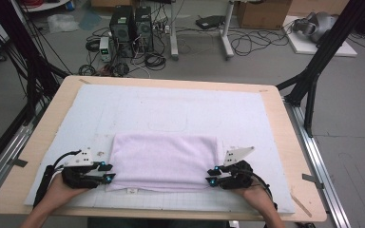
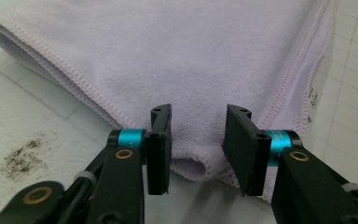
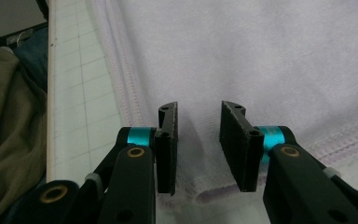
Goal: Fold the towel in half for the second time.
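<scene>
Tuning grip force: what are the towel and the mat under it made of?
Towel: soft, matte lilac terry or microfibre by the look, with a fuzzy nap and stitched hems. Mat: smooth white sheet with printed grid lines, probably a plastic or rubber cutting mat.

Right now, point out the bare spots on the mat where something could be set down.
The widest free patch is the white mat beyond the folded lilac towel, up to the far table edge. Narrower strips lie left and right of the towel. The near edge is crowded: the left gripper and right gripper sit at the towel's near corners.
</scene>
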Demonstrator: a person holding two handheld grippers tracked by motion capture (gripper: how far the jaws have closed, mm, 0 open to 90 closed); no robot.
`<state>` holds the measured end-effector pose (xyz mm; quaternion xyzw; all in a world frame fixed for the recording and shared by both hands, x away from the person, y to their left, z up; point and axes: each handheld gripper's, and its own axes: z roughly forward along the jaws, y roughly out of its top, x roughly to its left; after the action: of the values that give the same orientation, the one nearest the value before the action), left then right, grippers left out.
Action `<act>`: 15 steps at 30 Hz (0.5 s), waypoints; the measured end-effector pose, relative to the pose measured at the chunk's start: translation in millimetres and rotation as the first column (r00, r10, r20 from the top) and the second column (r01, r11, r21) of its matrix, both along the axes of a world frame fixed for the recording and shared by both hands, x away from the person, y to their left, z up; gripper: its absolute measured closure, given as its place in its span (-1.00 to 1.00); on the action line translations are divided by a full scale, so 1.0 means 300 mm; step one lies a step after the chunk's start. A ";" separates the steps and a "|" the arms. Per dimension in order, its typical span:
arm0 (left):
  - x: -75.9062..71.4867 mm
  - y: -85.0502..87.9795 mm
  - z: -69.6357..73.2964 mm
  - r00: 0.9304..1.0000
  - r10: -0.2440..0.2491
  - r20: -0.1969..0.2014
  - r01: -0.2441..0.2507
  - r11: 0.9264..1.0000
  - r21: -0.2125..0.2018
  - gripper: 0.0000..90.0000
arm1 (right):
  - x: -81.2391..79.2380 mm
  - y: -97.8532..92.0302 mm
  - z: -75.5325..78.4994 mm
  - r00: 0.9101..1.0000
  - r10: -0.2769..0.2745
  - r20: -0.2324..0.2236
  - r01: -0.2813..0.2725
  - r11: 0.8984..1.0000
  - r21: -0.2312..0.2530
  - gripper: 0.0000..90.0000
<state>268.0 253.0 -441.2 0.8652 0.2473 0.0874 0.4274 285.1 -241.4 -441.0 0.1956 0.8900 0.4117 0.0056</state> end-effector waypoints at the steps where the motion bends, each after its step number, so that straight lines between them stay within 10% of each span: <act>1: -0.002 -0.003 0.000 1.000 0.000 0.005 0.000 1.000 0.003 0.35 | 0.000 0.001 -0.002 1.000 0.001 0.011 -0.001 1.000 -0.004 0.53; 6: -0.005 -0.013 0.002 1.000 -0.014 0.012 0.013 1.000 0.021 0.87 | -0.004 0.002 0.003 1.000 0.015 0.007 -0.015 1.000 -0.010 0.93; 15: -0.023 0.021 0.058 1.000 0.003 0.031 -0.002 0.999 -0.040 0.91 | -0.017 -0.024 0.061 0.999 0.012 0.040 -0.014 0.999 0.047 0.96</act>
<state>261.2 259.4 -423.8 0.8547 0.2435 0.0962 0.4482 279.9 -248.6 -422.6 0.1814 0.8810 0.4366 0.0161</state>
